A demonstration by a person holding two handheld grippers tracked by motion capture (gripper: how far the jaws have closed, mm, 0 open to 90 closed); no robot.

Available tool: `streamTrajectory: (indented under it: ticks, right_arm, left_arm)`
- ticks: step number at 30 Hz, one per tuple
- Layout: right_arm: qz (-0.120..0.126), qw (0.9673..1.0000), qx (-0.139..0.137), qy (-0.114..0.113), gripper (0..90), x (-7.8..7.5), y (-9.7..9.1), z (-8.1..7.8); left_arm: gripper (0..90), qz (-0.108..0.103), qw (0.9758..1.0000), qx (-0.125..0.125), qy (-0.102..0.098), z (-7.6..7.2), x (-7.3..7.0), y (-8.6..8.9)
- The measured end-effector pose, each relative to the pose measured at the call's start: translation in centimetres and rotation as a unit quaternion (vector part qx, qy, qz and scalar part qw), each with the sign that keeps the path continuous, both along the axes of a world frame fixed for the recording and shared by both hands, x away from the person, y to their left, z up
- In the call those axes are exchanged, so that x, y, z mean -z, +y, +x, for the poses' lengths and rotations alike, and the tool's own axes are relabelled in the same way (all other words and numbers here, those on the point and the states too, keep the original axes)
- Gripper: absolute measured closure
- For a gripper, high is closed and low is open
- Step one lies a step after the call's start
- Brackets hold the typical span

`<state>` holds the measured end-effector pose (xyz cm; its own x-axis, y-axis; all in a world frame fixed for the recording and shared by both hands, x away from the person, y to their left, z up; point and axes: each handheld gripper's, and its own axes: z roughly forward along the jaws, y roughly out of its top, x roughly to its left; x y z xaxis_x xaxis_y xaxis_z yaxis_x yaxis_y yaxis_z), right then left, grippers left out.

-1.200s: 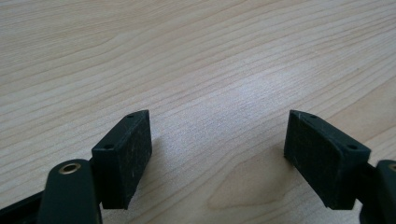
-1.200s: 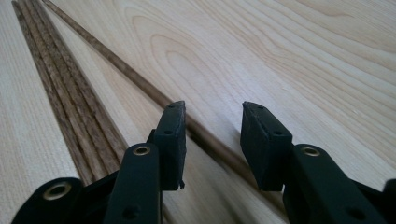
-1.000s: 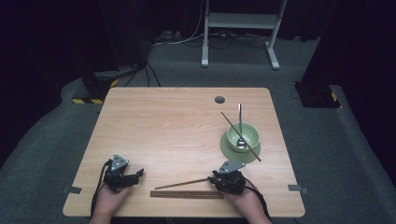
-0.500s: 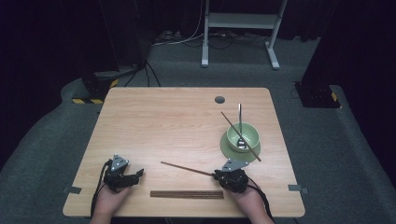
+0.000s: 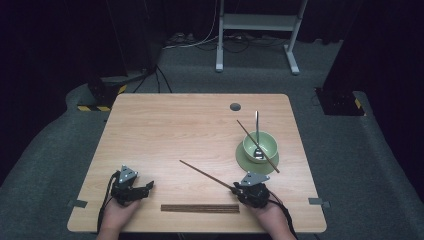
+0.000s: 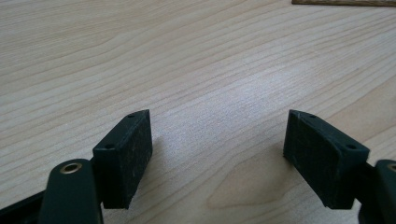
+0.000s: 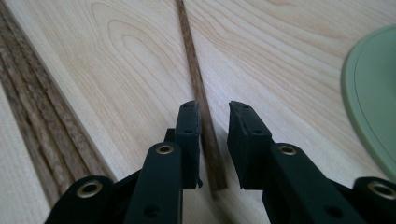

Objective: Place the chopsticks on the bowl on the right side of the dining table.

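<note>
Wooden chopstick point(image 7: 196, 79) lies between the right tool's point(image 7: 214, 116) jaws, which look slightly apart with a gap on one side, so it seems loose and could slip or pivot onto the bench point(image 5: 165, 130) if swung toward the green bowl point(image 5: 260, 145). Left tool point(image 6: 217, 140) rests wide apart, holding nothing, near the chopstick bundle point(image 5: 200, 208).

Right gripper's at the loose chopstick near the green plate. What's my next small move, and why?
Probably close the right gripper on the chopstick before lifting. In the right gripper view the stick runs between the jaws, against one of them, with bare table showing beside the other, so the grip looks unfinished. Raising now might leave it behind or let it swing.
</note>
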<state>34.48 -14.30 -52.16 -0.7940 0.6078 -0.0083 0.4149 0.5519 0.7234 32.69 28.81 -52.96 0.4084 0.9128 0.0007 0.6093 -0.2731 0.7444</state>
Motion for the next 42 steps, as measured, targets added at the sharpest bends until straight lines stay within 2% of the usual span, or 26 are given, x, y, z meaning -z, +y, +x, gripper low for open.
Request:
streamTrajectory:
  ticks: [8, 9, 14, 16, 20, 21, 26, 33, 42]
  right_arm:
    - [0.003, 0.9997, -0.018, -0.014, 78.2, 0.2, -0.1, -0.1]
    - [0.0, 0.9995, -0.026, -0.017, 82.8, 0.2, 0.0, -0.2]
    - [-0.01, 0.9994, -0.028, -0.018, 84.4, 0.1, 0.3, -0.1]
    - [-0.011, 0.9995, -0.023, -0.017, 84.5, -0.1, 0.1, 0.0]
    - [0.003, 0.9997, -0.011, -0.022, 84.5, -0.7, -0.6, 0.2]
    - [0.014, 0.9995, -0.006, -0.028, 84.6, -1.2, -0.9, 0.2]
    - [0.025, 0.9989, 0.001, -0.039, 84.6, -2.0, -1.4, 0.2]
    - [0.044, 0.9968, 0.012, -0.065, 84.6, -3.7, -1.6, -0.2]
    - [0.051, 0.9942, 0.037, -0.087, 84.6, -4.9, -2.2, -0.3]
  left_arm:
    - [24.1, 0.0, 1.0, 0.0, 0.0, 0.0, 0.0, 0.0]
    - [24.2, 0.0, 1.0, -0.001, 0.0, 0.0, 0.0, 0.0]
    - [24.2, 0.0, 1.0, 0.0, 0.0, 0.0, 0.0, 0.0]
    - [24.2, 0.0, 1.0, 0.0, 0.0, 0.0, 0.0, 0.0]
    - [24.2, 0.0, 1.0, -0.001, 0.0, 0.0, 0.0, 0.0]
    - [24.2, 0.0, 1.0, 0.0, 0.0, 0.0, 0.0, 0.0]
    - [24.2, 0.0, 1.0, -0.001, 0.0, 0.0, 0.0, 0.0]
    - [24.2, 0.0, 1.0, 0.0, 0.0, 0.0, 0.0, 0.0]
    - [24.2, 0.0, 1.0, -0.001, 0.0, 0.0, 0.0, 0.0]
